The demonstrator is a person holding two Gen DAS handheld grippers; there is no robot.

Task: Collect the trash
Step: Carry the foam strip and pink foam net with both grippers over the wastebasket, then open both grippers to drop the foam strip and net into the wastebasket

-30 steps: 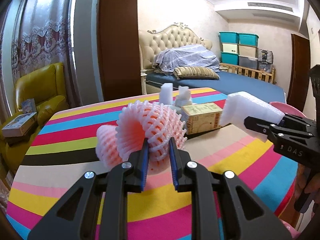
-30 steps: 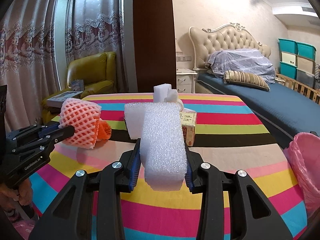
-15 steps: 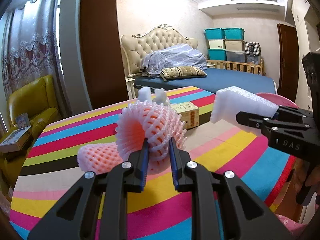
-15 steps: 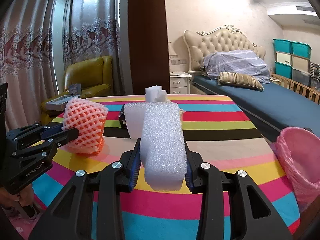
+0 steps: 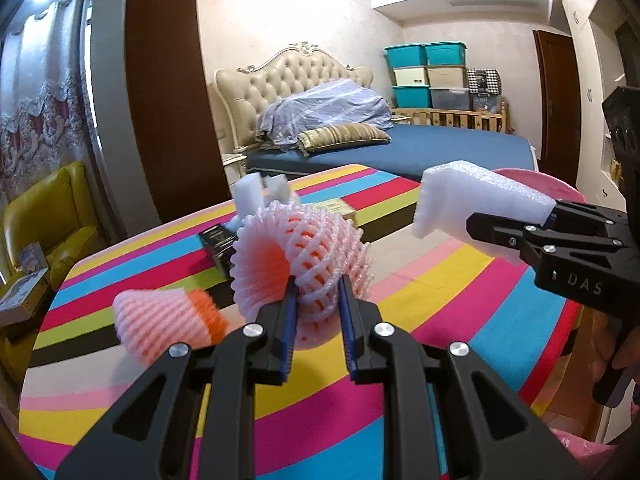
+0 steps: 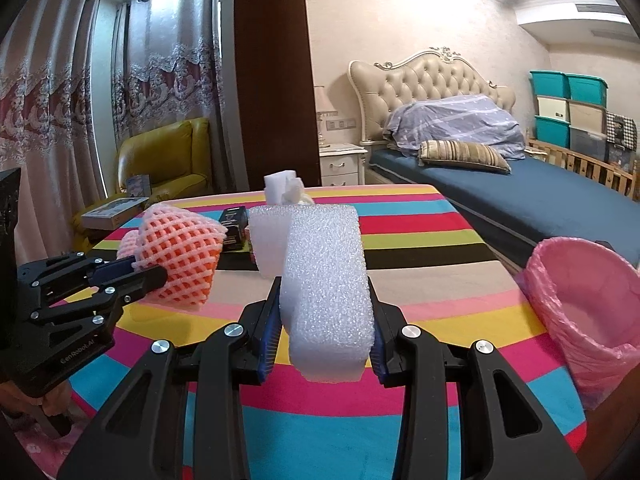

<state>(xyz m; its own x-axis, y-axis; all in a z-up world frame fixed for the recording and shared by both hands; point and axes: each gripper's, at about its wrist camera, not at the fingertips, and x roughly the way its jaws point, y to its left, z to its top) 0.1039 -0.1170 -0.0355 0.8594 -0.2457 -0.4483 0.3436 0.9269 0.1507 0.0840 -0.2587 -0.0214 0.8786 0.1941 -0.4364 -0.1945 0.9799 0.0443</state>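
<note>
Both grippers have shifted sideways across the table over the last second: in the left wrist view the bed and storage boxes now sit further toward centre, and in the right wrist view the pink-lined bin (image 6: 582, 312) has come fully into frame at the right table edge, where only a sliver showed before.

Left gripper (image 5: 318, 312): jaws clamped on a pink foam fruit net (image 5: 300, 256), pinching its lower rim; the net stands up and fans open above the pads. From the right wrist view the same net (image 6: 180, 260) hangs off the gripper tip (image 6: 132, 270), clear of the cloth.

Right gripper (image 6: 322, 332): jaws closed on a white foam block (image 6: 324, 280), pads pressing both long sides; the block sticks out forward past the fingertips. In the left wrist view the block (image 5: 472, 204) is carried above the table, in front of the bin's pink rim (image 5: 556, 184).

Left on the striped tablecloth (image 5: 440, 312):
- a second fruit net, pink with an orange inner end (image 5: 168, 324), lying on its side near the left gripper;
- a dark small box (image 5: 218, 242) behind the held net;
- small white foam pieces (image 5: 256, 194) further back;
- a tan carton (image 5: 336, 206), mostly hidden behind the held net.

Bin stands just beside the table's right edge, mouth open, liner folded over the rim.
</note>
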